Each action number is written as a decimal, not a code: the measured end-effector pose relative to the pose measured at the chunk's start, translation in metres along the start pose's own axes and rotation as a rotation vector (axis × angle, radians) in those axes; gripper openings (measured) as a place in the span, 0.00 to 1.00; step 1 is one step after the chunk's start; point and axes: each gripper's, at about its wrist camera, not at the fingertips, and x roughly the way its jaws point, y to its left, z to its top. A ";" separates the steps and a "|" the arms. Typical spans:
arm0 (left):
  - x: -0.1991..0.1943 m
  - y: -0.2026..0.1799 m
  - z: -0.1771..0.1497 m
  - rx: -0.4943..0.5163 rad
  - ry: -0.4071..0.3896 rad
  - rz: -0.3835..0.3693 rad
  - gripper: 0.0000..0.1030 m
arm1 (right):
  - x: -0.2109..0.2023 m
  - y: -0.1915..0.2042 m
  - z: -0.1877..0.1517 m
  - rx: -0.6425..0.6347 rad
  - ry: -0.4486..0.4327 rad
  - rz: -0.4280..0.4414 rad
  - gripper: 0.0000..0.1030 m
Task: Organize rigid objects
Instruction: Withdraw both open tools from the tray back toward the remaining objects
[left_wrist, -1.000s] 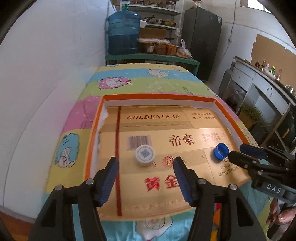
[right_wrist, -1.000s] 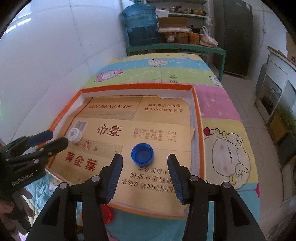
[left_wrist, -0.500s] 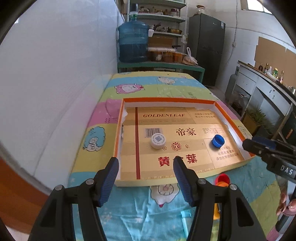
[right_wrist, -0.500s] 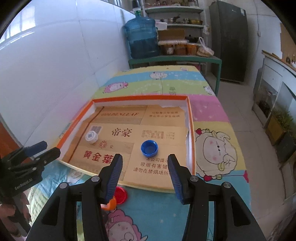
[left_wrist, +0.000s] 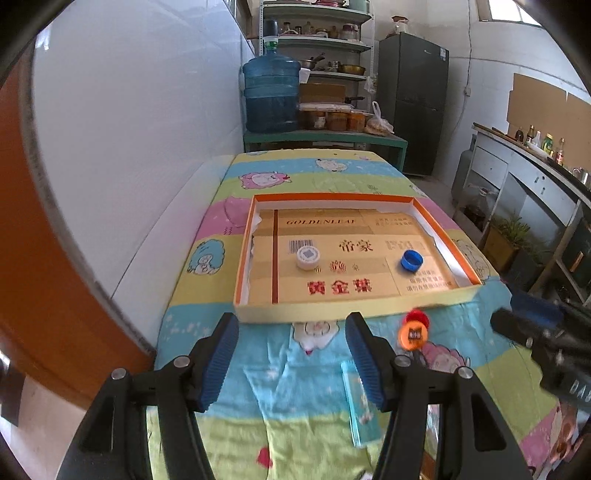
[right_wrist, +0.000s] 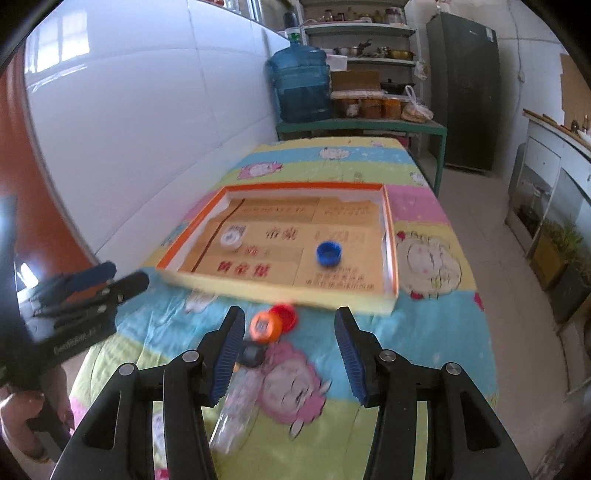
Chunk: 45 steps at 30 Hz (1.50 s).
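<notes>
A shallow orange-rimmed box lies on the table. Inside it are a white cap and a blue cap. In front of the box lie an orange cap, a red cap, a dark cap and a clear plastic bottle on its side. My left gripper is open and empty, held back above the cloth in front of the box. My right gripper is open and empty, just behind the loose caps.
The table wears a cartoon-print cloth and stands against a white wall on the left. A flat clear sleeve lies near the left gripper. A water jug and shelves stand behind. A counter runs along the right.
Both grippers have pulled back and up from the box. The white and blue caps stay inside it. The loose caps and the bottle in front have come into view.
</notes>
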 end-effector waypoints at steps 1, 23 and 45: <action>-0.003 0.000 -0.003 -0.001 0.003 -0.004 0.58 | -0.002 0.002 -0.005 0.001 0.006 0.001 0.51; -0.034 0.007 -0.071 -0.041 0.042 -0.048 0.56 | -0.009 0.054 -0.094 -0.119 0.160 0.092 0.51; -0.034 0.008 -0.088 -0.033 0.055 -0.055 0.56 | 0.034 0.066 -0.089 -0.151 0.226 0.106 0.23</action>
